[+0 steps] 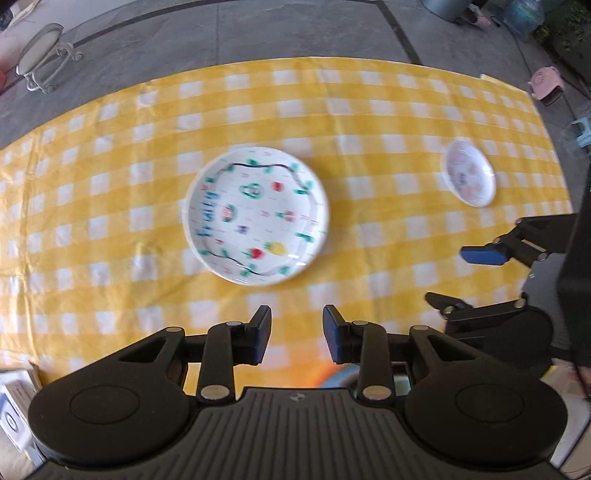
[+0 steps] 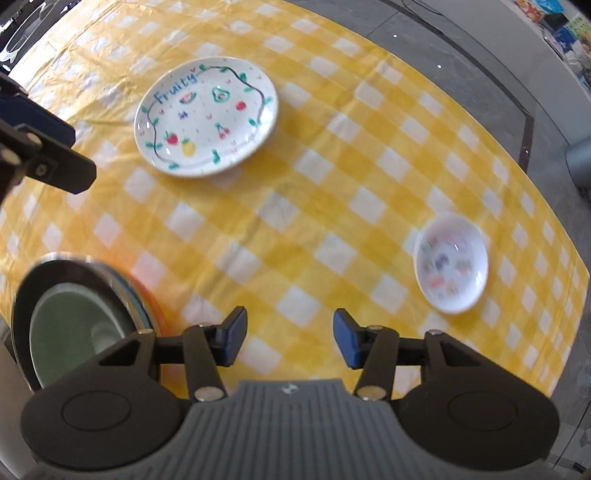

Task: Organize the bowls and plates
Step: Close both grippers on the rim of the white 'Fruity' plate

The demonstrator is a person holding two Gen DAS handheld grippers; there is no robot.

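Observation:
A white plate with fruit drawings and the word "Fruity" (image 1: 256, 216) lies on the yellow checked tablecloth (image 1: 110, 184), a little ahead of my open, empty left gripper (image 1: 297, 338). It also shows in the right wrist view (image 2: 206, 116) at the far left. A small white dish with coloured prints (image 1: 470, 172) lies at the far right, and in the right wrist view (image 2: 450, 263) it is ahead and right of my open, empty right gripper (image 2: 290, 341). A stack with a dark plate and a green bowl (image 2: 74, 321) stands at the near left.
The right gripper (image 1: 480, 273) shows at the right edge of the left wrist view; the left gripper's fingers (image 2: 55, 129) show at the left edge of the right wrist view. A white metal chair (image 1: 40, 55), a pink stool (image 1: 546, 83) and a water jug (image 1: 524, 16) stand on the grey floor beyond the table.

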